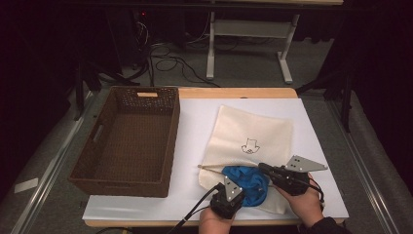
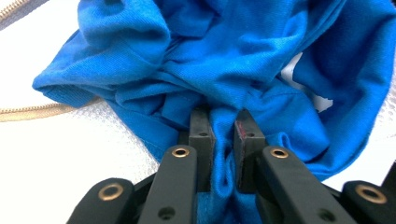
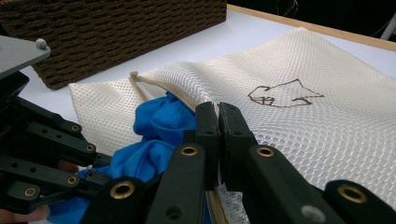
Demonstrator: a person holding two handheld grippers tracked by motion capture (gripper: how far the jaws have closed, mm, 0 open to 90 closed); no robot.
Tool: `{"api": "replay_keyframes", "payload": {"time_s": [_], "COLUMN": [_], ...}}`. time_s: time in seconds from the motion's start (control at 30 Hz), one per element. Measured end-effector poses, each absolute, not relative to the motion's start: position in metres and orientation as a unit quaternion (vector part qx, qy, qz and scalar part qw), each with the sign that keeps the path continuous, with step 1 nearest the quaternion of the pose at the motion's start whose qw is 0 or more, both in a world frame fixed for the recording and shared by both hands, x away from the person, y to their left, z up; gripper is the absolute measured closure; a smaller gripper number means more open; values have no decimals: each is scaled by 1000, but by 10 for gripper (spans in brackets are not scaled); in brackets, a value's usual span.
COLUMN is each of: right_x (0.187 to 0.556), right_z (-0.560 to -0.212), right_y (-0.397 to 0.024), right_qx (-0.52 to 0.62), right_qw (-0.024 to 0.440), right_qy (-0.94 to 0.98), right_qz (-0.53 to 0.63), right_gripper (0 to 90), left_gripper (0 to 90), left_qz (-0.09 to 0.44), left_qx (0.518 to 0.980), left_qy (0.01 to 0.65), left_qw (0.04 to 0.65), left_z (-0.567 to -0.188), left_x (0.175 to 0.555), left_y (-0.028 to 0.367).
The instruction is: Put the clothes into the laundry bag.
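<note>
Work in hand: we judge we are stuffing the blue cloth (image 1: 245, 184) into the mesh bag (image 1: 253, 131) through its zipper mouth.
Blue cloth: it lies bunched at the bag's near edge on the tabletop (image 1: 195, 122), partly inside the opening, partly spilling toward us.
Left hand-held gripper (image 2: 223, 133): its jaws are clamped on a fold of the blue cloth; in the high view it sits at the cloth's near left (image 1: 229, 192).
Right hand-held gripper (image 3: 218, 122): its jaws are pressed together on the bag's zipper edge, just beside the cloth (image 3: 161, 123); in the high view it comes in from the right (image 1: 268, 170).
Deciding relation: the bag's body stretches away from us, up and right of the cloth, so the push runs from the left hand-held gripper toward the bag's far end.
Nearer hand: the left one, already on the cloth.
Basket (image 1: 127, 141): it stands well apart to the left.
</note>
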State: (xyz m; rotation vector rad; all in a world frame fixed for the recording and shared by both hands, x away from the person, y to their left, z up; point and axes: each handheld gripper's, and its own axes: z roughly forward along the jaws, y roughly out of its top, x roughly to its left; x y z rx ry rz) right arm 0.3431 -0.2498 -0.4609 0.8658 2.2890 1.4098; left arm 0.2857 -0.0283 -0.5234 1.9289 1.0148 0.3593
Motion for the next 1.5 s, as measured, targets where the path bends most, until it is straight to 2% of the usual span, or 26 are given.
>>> {"api": "replay_keyframes", "payload": {"time_s": [0.27,0.63,0.7,0.83,1.07,1.17,1.23,1.37,1.43,1.5], "right_x": [339,340,340,340,339,341,341,340,340,340], "right_z": [-459,-459,-459,-459,-459,-459,-459,-459,-459,-459], "right_y": [-248,-250,-250,-251,-250,-249,-249,-250,-249,-249], "right_qx": [296,296,297,296,296,298,298,297,297,297], "right_qw": [159,160,158,158,160,159,160,160,160,160], "right_qy": [801,800,799,800,801,801,801,801,801,801], "right_qz": [495,497,498,498,495,495,495,495,495,495], "right_gripper": [887,887,887,887,887,887,887,887,886,887], "left_gripper": [822,800,756,590,441,318,265,211,198,226], "left_qz": [161,170,167,172,182,181,172,149,132,127], "left_qx": [768,765,760,747,733,738,739,756,779,801], "left_qy": [408,425,432,434,431,422,418,393,386,384], "left_qw": [467,454,455,473,493,495,500,503,476,441], "left_z": [-511,-511,-513,-514,-512,-513,-514,-516,-519,-523], "left_x": [281,321,324,317,293,288,285,280,282,286], "left_y": [-27,-45,-45,-36,-15,-12,-13,-28,-40,-51]}}
